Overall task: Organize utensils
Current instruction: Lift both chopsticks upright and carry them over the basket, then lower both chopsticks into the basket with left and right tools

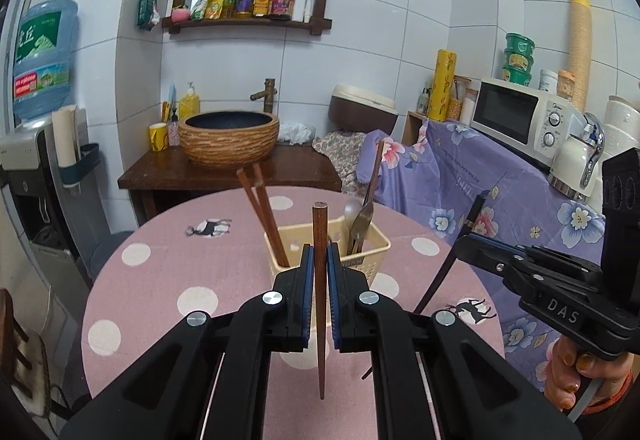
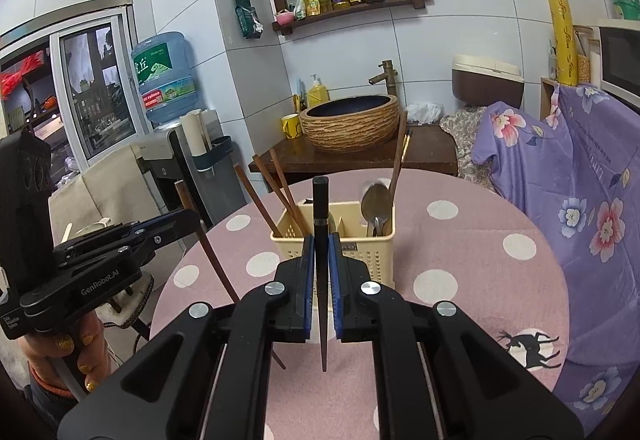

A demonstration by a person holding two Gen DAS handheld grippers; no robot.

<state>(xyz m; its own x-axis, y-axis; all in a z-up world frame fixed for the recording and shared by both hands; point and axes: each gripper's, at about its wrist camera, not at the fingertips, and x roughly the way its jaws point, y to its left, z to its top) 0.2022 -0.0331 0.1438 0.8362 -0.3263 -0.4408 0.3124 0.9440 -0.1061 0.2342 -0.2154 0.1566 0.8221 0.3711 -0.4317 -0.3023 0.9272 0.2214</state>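
Everything here sits around the cream perforated plastic utensil basket (image 1: 362, 254) on the round pink table with white polka dots (image 1: 160, 272).

The left gripper (image 1: 319, 260), black with blue pads, is clamped on a reddish-brown wooden chopstick (image 1: 319, 304). It holds the stick nearly upright, blunt end up and thin tip down, in the air on the near side of the basket.

The right gripper (image 2: 320, 252) is closed the same way on a black chopstick (image 2: 321, 280), also upright with its tip pointing down, just in front of the basket and above the tablecloth. Seen from the left camera, this gripper is off to the right of the basket, and a hand (image 1: 576, 380) wraps its handle.

Inside the basket, brown wooden chopsticks (image 2: 286, 195) lean out of the left compartment. A metal spoon (image 2: 376, 201) stands in the right compartment, along with a metal fork (image 1: 362, 224) and a long wooden handle (image 2: 398, 159) tilted to the right.

Beyond the basket, a woven-look basin (image 1: 229, 139) rests on a dark wooden stand.
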